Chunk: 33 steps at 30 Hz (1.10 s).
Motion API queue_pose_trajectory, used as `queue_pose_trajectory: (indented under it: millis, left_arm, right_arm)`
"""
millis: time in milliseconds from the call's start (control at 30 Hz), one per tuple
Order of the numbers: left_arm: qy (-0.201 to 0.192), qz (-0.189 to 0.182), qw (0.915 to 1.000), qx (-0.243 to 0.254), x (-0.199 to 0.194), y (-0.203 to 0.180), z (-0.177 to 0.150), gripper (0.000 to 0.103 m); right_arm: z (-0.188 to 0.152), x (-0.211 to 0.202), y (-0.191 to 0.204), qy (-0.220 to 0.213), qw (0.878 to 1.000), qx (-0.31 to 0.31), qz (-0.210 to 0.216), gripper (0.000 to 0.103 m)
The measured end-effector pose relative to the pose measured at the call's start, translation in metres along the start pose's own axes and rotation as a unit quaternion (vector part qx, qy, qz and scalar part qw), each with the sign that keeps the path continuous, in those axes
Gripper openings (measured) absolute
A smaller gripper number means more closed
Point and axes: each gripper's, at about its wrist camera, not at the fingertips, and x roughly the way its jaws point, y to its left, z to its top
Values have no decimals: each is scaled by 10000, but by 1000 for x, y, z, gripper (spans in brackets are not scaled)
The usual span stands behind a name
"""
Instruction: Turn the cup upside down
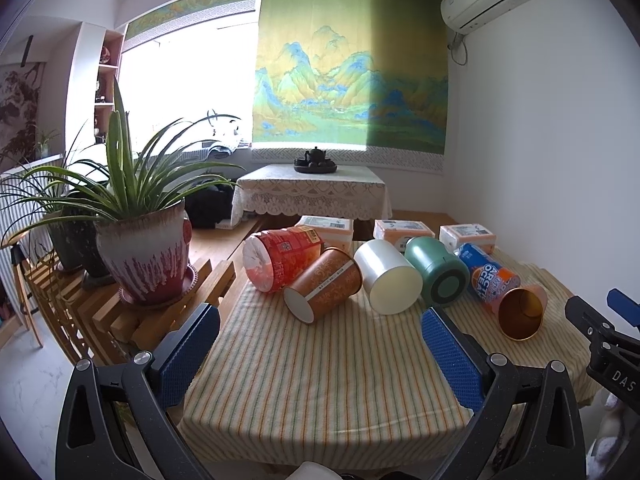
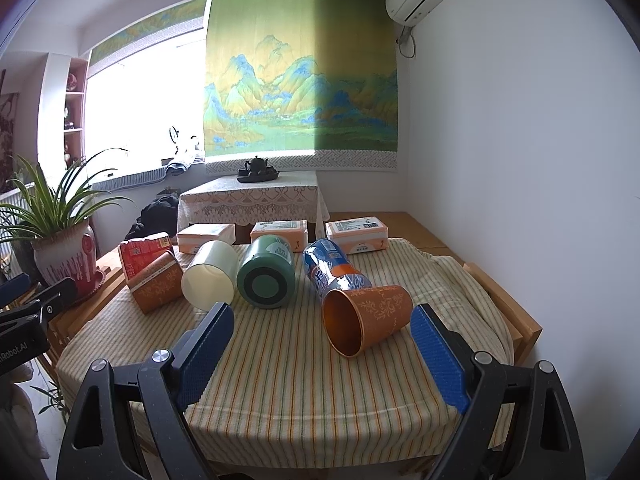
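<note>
- Both tools hang above the near edge of the striped cloth (image 2: 288, 364), and neither touches anything.
- The left gripper (image 1: 320, 356) is spread wide and empty, its blue pads (image 1: 454, 358) framing bare cloth; straight ahead at 12 o'clock lie the orange paper cup (image 1: 325, 289) and the white cup (image 1: 387, 282).
- The right gripper (image 2: 322, 354) is also spread wide and empty. The copper cup (image 2: 366, 318) lies just beyond its fingertips at about 1 o'clock, closer to the right pad (image 2: 438, 360).
- That copper cup lies on its side with its mouth towards the camera and slightly left, its base against the blue can (image 2: 326, 266). I judge it the likely target, since the right tool is nearest and roughly lined up with it.
- A row of vessels lies tipped over across the far half of the cloth: red tub (image 1: 280, 258), orange paper cup, white cup, green flask (image 1: 438, 276), blue can, copper cup. Several touch, so lifting one may set a neighbour rolling.
- Three tissue packs (image 2: 356, 230) sit behind the row at 12 o'clock, out of the way.
- The potted plant (image 1: 144, 252) stands off the table at 10 o'clock from the left tool.
- The wide spread suits the cup's girth; the grip probably goes across the wall, leaving the wrist free to turn the mouth down.
- Risk, as I judge it: the thin wall may dent or the cup may roll away when nudged.
</note>
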Motion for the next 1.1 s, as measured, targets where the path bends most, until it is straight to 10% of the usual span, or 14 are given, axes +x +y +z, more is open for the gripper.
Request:
queue_pose_trajectory:
  millis: [1100]
  left_arm:
    - [415, 16, 9991, 58, 57, 3, 0, 102]
  right_arm:
    - [35, 96, -7, 489, 9969, -607, -44, 87]
